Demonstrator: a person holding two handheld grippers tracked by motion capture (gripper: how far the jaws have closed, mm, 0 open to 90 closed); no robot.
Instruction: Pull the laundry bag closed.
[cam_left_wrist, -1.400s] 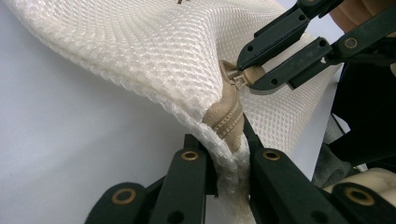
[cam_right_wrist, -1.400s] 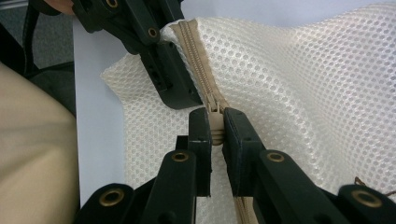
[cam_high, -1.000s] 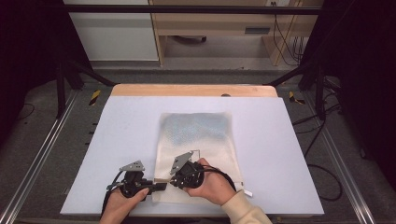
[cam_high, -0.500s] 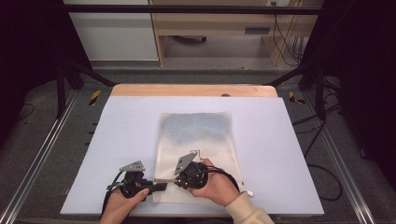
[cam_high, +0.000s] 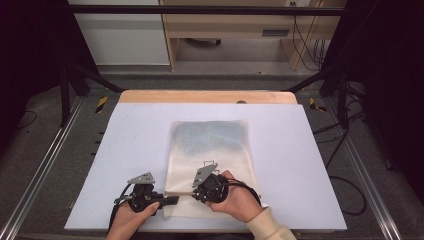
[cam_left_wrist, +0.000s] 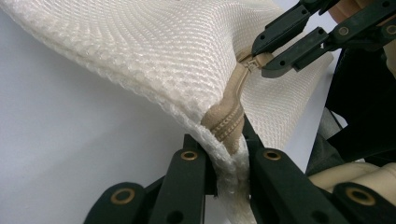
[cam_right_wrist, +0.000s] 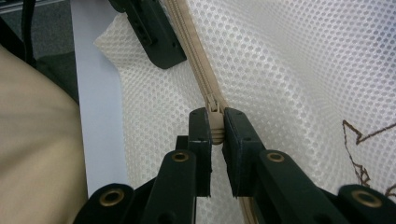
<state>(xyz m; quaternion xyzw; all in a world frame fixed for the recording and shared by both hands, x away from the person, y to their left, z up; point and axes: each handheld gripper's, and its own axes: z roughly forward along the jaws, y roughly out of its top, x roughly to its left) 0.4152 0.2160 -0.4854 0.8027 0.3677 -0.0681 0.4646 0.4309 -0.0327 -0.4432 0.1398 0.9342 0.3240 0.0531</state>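
A white mesh bag (cam_high: 210, 145) lies flat on the pale table (cam_high: 140, 135), with a beige zipper (cam_high: 182, 192) along its near edge. My left gripper (cam_high: 170, 200) is shut on the bag's near left corner, pinching the zipper's end (cam_left_wrist: 226, 123) between its jaws (cam_left_wrist: 229, 144). My right gripper (cam_high: 194, 191) is shut on the zipper pull (cam_right_wrist: 215, 119), which sits squeezed between its fingertips (cam_right_wrist: 215, 123). From the left gripper view, the right gripper (cam_left_wrist: 261, 56) holds the pull a short way along the zipper. The left gripper (cam_right_wrist: 154, 37) also shows in the right gripper view, beside the zipper tape (cam_right_wrist: 187, 37).
A wooden strip (cam_high: 205, 96) runs along the table's far edge. Metal rails (cam_high: 45, 165) and dark frame legs flank the table, with cables on the floor at right (cam_high: 345, 185). Brown stitching (cam_right_wrist: 359, 140) marks the mesh. A beige sleeve (cam_right_wrist: 32, 140) is close by.
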